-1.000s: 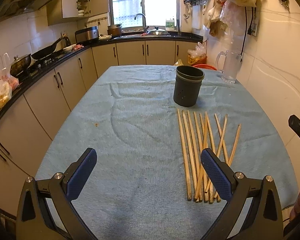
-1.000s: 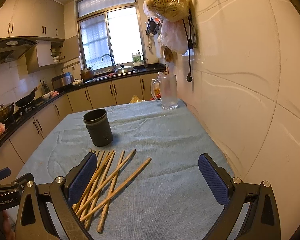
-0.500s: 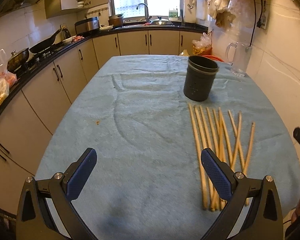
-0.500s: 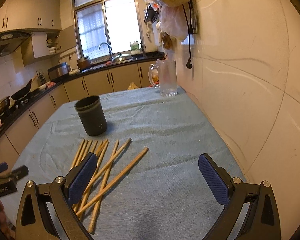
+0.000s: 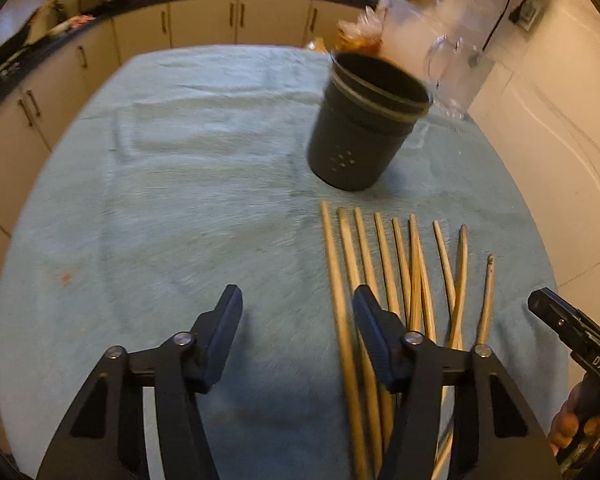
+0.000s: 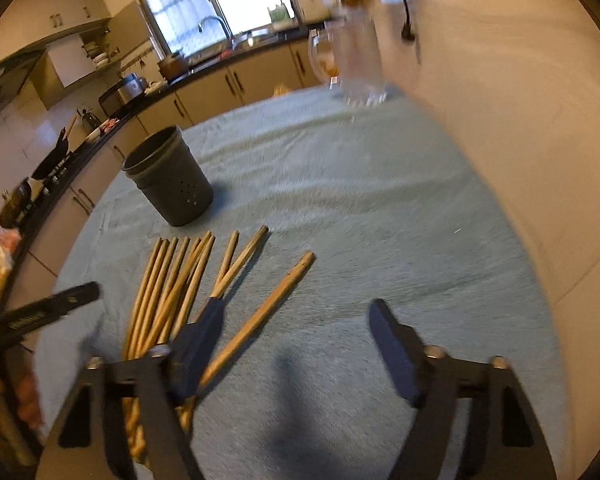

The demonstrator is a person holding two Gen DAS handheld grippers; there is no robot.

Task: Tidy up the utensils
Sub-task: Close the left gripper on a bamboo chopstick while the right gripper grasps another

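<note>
Left gripper (image 5: 296, 312): low, angled downward, jaws parted with nothing between them. Right gripper (image 6: 296, 330): low, tilted, jaws spread wider, likewise empty. Each gripper's body is visible at the edge of the other's view.

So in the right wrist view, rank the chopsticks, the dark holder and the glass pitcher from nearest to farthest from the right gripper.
1. chopsticks, beside its left finger.
2. dark holder, farther back on the left.
3. glass pitcher, at the table's far end by the wall.
</note>
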